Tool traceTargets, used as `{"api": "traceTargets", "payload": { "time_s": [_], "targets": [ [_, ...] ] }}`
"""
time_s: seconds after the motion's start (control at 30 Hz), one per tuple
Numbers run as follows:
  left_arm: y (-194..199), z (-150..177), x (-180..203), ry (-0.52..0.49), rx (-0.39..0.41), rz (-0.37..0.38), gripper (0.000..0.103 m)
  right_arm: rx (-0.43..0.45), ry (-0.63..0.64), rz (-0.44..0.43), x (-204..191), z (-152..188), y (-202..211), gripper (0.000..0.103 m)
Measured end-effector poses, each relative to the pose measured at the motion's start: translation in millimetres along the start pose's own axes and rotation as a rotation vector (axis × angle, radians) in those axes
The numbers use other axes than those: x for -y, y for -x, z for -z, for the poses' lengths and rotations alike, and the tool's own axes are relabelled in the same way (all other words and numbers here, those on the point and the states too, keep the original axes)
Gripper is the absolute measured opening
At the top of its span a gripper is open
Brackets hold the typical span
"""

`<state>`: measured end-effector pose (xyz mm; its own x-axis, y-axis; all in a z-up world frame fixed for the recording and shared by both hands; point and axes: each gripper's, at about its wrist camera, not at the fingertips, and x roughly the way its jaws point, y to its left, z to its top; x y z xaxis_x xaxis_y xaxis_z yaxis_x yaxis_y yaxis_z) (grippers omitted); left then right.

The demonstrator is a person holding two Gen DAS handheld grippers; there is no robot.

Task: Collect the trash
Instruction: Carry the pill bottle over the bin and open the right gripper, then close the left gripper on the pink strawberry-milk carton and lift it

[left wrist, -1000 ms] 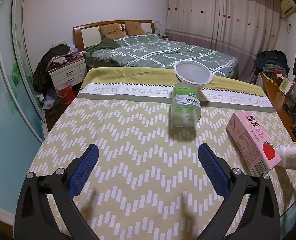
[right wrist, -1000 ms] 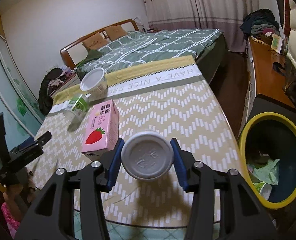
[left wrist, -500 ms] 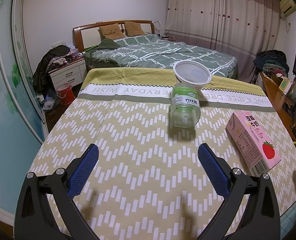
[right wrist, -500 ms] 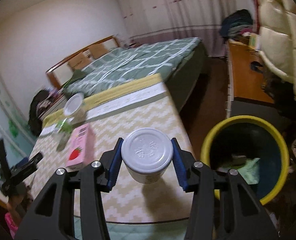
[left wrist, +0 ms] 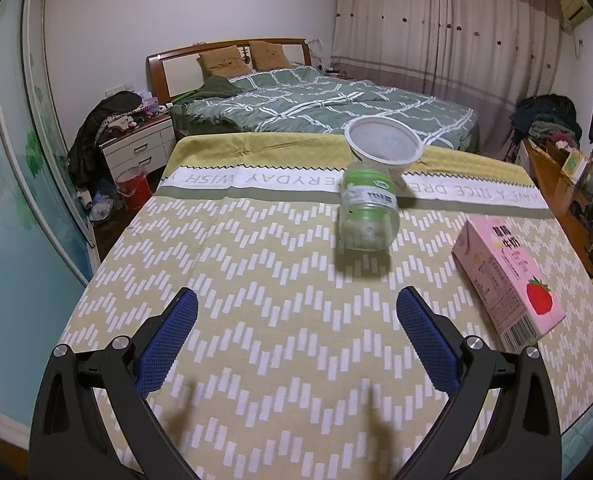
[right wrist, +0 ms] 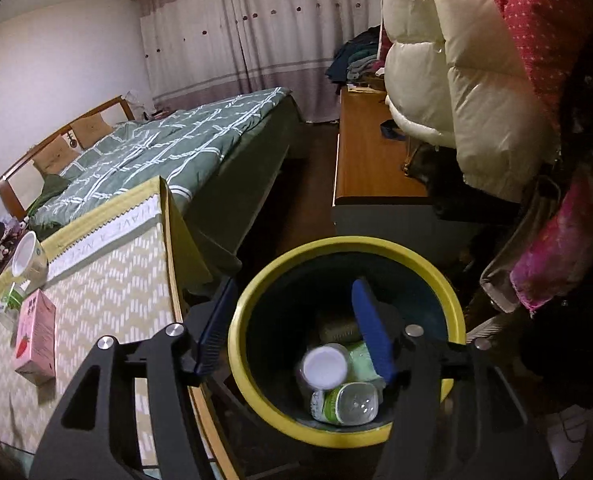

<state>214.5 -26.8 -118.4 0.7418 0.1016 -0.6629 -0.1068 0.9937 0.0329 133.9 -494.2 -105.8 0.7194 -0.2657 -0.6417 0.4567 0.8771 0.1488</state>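
Note:
My right gripper [right wrist: 294, 322] hangs over the yellow-rimmed trash bin [right wrist: 416, 256], its jaws opening. The white-capped bottle [right wrist: 323, 368] is blurred below the pads, loose inside the bin above a green-labelled bottle [right wrist: 346, 402]. My left gripper [left wrist: 296, 336] stands open over the patterned tablecloth [left wrist: 256, 280] with nothing between its fingers. Ahead of it a clear jar with a green label [left wrist: 368, 212] lies on its side, a white bowl [left wrist: 382, 150] behind it, and a pink strawberry milk carton [left wrist: 508, 280] to the right. The carton [right wrist: 36, 338] and the bowl [right wrist: 26, 258] also show in the right wrist view.
A bed [left wrist: 328, 108] with a green quilt stands beyond the table. A nightstand [left wrist: 136, 152] and a red bucket [left wrist: 133, 188] are at the left. Beside the bin are a wooden desk [right wrist: 368, 168] and hanging puffy coats [right wrist: 464, 80].
My right gripper swung from over the table to over the bin and let go of the white-capped bottle, which now drops inside. The left gripper stayed still.

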Motion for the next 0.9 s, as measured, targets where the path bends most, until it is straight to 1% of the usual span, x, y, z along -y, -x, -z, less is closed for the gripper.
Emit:
{"api": "traceTargets", "payload": {
  "time_s": [0.07, 0.23, 0.4, 0.5, 0.63, 0.8, 0.9],
  "targets": [
    [2.7, 0.3, 7.6, -0.009, -0.010, 0.001, 0.098, -0.010, 0.004, -0.009, 0.4, 2.8, -2.7, 0.057],
    [17.5, -2.0, 37.4, -0.042, -0.023, 0.051, 0.098, -0.023, -0.003, -0.027, 5.2, 7.3, -8.0, 0.058],
    [27.8, -0.7, 84.3, -0.077, -0.043, 0.116, 0.098, -0.032, -0.018, -0.050, 7.7, 9.6, -11.0, 0.059],
    [25.8, -1.2, 115.1, -0.110, -0.071, 0.132, 0.098, -0.035, -0.019, -0.059, 8.6, 11.3, -11.0, 0.060],
    [17.2, -7.9, 143.8, -0.137, -0.090, 0.109, 0.098, -0.034, -0.025, -0.077, 10.6, 11.9, -9.8, 0.061],
    [-5.1, -18.8, 155.9, -0.113, -0.161, 0.137, 0.098, -0.038, -0.039, -0.084, 16.9, 12.4, -10.7, 0.062],
    [-20.1, -24.1, 162.1, -0.104, -0.195, 0.133, 0.098, -0.044, -0.045, -0.087, 19.6, 13.8, -13.1, 0.062]
  ]
}}
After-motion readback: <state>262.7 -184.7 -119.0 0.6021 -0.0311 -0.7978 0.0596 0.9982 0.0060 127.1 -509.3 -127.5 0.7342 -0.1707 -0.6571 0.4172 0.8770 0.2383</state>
